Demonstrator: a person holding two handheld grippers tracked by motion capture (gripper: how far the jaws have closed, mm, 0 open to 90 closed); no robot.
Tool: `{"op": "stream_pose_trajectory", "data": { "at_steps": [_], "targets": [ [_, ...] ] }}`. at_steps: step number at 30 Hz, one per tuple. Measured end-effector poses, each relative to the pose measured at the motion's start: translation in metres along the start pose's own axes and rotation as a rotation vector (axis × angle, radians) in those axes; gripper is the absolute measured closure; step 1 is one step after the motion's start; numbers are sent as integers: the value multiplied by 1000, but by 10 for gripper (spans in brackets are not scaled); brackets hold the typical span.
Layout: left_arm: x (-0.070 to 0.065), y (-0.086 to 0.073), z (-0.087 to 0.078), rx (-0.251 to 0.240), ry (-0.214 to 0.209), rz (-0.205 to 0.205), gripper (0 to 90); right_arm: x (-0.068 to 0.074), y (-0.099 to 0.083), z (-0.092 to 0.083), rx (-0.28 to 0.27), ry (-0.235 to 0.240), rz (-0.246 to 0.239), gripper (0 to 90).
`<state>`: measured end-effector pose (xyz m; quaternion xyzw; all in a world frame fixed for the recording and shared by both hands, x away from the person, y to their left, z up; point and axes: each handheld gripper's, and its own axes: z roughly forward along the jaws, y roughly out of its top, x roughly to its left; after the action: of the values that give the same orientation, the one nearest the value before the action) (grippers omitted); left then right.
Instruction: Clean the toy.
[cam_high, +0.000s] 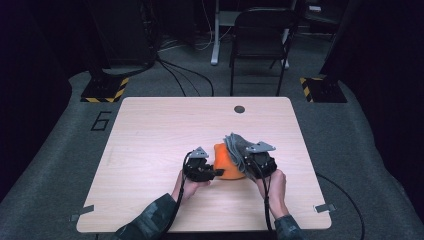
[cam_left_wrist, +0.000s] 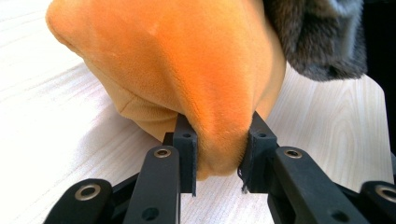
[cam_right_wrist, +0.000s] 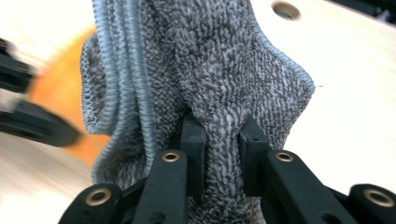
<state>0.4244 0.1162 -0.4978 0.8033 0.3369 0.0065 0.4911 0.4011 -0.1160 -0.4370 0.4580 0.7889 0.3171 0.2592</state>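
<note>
- Forearms come in from the table's near edge, one gripper in each hand: two grippers, two cloths, one table.
- Left gripper (cam_high: 216, 172) sits just on the near-left side of the orange cloth (cam_high: 227, 162); its jaws are clamped on a fold of that cloth, which bulges out between the two pads (cam_left_wrist: 187, 154) in the left gripper view.
- Orange cloth, the landmark here, lies bunched on the table (cam_high: 150, 145) between the two grippers, its bulk running away from the left pads towards the far side.
- Right gripper (cam_high: 254, 167) is just right of the orange cloth; its jaws are closed on a pinch of the grey towel (cam_right_wrist: 219, 88), with the loops squeezed between the pads (cam_right_wrist: 192, 140).
- Grey towel (cam_high: 239, 147) stands up from the right jaws, its long axis roughly upright, folded edges (cam_right_wrist: 121, 70) leaning over and touching the orange cloth's right flank.
- Coming move, as I judge it, turns on that overlap: the towel lies right of and partly above the orange cloth, so each hand is nearer its own cloth.
- Round hole (cam_high: 239, 109) in the tabletop lies well beyond the orange cloth; one chair (cam_high: 260, 35) stands farther off still, past the far edge.
</note>
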Motion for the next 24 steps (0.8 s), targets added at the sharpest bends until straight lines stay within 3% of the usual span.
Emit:
{"op": "stream_pose_trajectory", "data": {
  "at_steps": [4,6,9,15,17,20,22,23,24],
  "targets": [
    [-1,0,1,3,4,11,714,-16,-9,8,44,-13,56,765],
    [-1,0,1,3,3,10,713,-22,-14,14,59,-42,62,765],
    [-1,0,1,5,1,13,711,-27,-18,20,80,-46,74,765],
    [-1,0,0,9,7,28,706,-43,-36,42,198,-64,99,764],
    [-1,0,0,8,4,27,706,-44,-35,41,193,-65,106,765],
    [0,0,0,6,5,22,704,-43,-18,12,87,-61,116,767],
    [0,0,1,5,5,21,703,-36,-6,-9,14,-28,95,766],
    [0,0,1,5,5,21,703,-36,-6,-9,14,-28,95,766],
    [-1,0,1,8,9,33,703,-20,7,-28,-64,15,57,766]
  ]
}}
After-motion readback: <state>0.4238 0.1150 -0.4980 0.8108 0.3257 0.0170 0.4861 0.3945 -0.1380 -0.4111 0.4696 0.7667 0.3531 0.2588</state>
